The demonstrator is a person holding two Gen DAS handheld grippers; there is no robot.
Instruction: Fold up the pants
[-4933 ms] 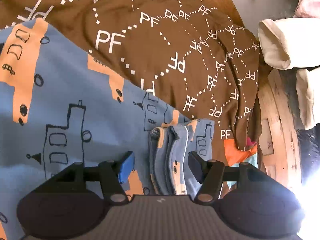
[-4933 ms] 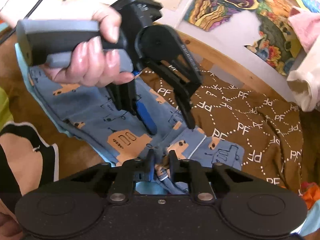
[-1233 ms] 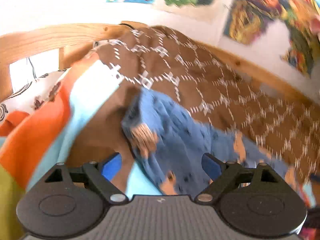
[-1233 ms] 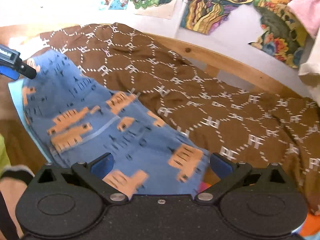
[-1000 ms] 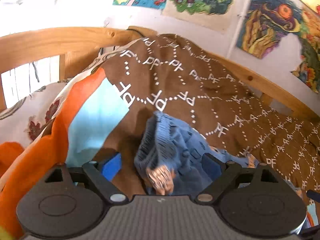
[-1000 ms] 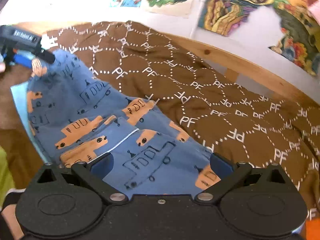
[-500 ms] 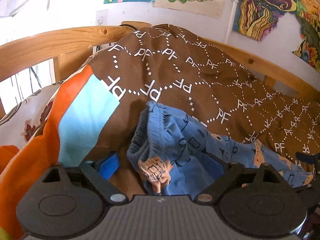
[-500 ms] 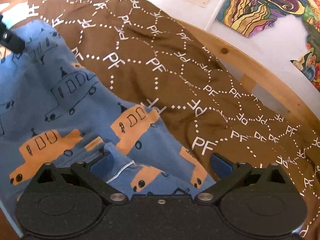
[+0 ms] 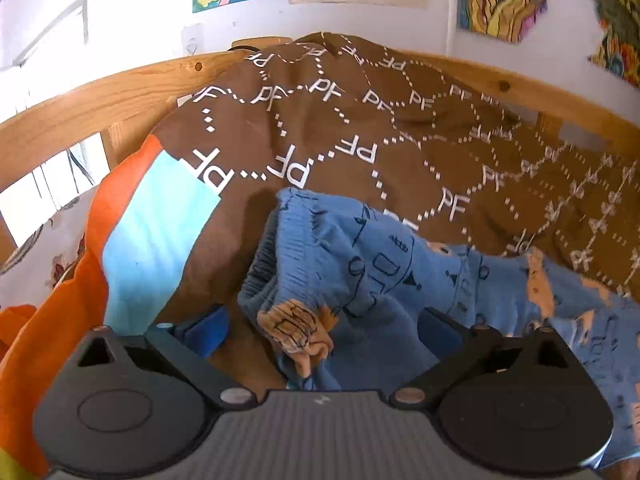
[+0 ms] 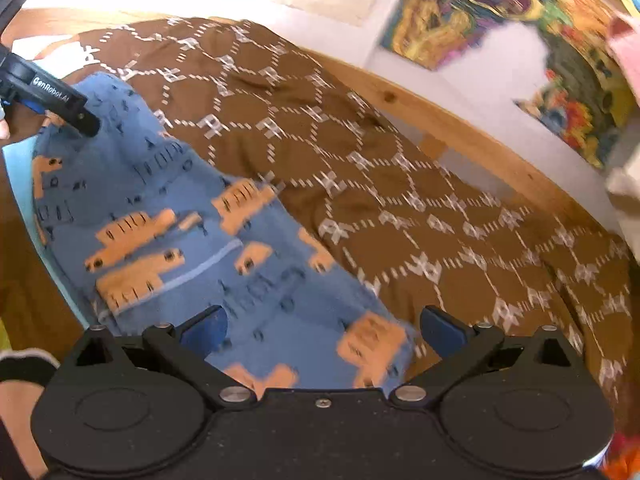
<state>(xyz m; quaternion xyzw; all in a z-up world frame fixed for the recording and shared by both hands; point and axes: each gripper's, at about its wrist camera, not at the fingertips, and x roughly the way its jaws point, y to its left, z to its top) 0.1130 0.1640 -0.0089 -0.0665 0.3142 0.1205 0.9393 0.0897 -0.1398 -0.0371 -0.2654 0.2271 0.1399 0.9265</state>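
Blue pants (image 10: pixel 168 232) printed with orange trucks lie stretched across a brown blanket (image 10: pixel 360 152). In the left wrist view the bunched waistband end (image 9: pixel 304 276) sits between the jaws of my left gripper (image 9: pixel 324 332), which is open wide around it without pinching. My right gripper (image 10: pixel 324 332) is open over the other end of the pants, with fabric lying between its blue pads (image 10: pixel 440 330). The left gripper's finger (image 10: pixel 60 106) shows at the far left of the right wrist view, touching the pants.
A wooden bed rail (image 9: pixel 120 92) runs behind the blanket. An orange and light-blue cloth (image 9: pixel 132 240) lies at the left. Colourful pictures (image 10: pixel 472 12) hang on the white wall. A pale garment (image 10: pixel 628 176) hangs at the far right.
Both grippers let go of the pants and opened wide. The left moved to the waistband end, the right stayed over the leg end, pulling back slightly in the last half second.
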